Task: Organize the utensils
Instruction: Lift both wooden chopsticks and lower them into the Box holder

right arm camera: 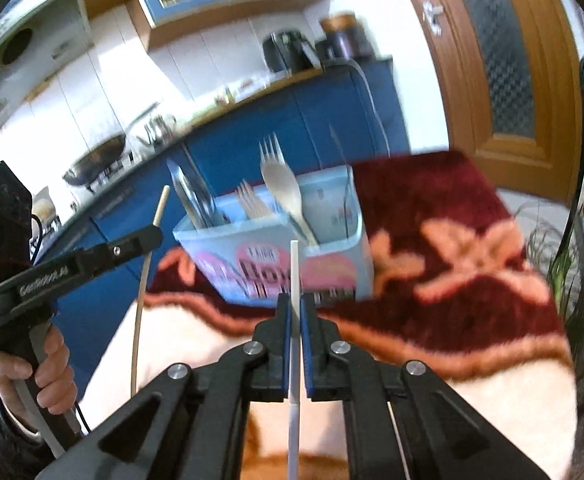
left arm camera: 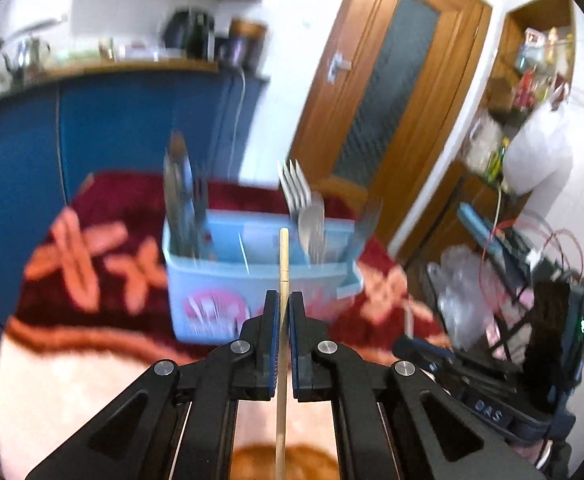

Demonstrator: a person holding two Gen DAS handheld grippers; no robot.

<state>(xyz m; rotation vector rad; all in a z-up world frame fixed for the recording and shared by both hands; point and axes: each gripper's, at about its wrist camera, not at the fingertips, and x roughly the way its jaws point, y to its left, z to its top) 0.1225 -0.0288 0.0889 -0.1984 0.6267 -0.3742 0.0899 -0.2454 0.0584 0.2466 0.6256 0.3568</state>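
Observation:
A light blue utensil caddy (left arm camera: 252,276) stands on a dark red flowered cloth (left arm camera: 92,208). It holds knives (left arm camera: 180,196), forks (left arm camera: 293,188) and a spoon (left arm camera: 311,220), all upright. My left gripper (left arm camera: 284,298) is shut on a thin wooden chopstick (left arm camera: 283,256) that points up in front of the caddy. In the right wrist view the caddy (right arm camera: 331,216) sits just beyond my right gripper (right arm camera: 294,299), which is shut on a white stick (right arm camera: 294,268). There the left gripper (right arm camera: 148,238) shows at the left with its wooden chopstick (right arm camera: 160,206), held off the cloth.
Blue kitchen cabinets (left arm camera: 132,120) and a counter with a kettle (right arm camera: 288,54) and a wok (right arm camera: 100,160) run behind the table. A wooden door (left arm camera: 391,100) is at the right, with shelves and plastic bags (left arm camera: 463,292) beside it. A hand (right arm camera: 48,364) grips the left tool's handle.

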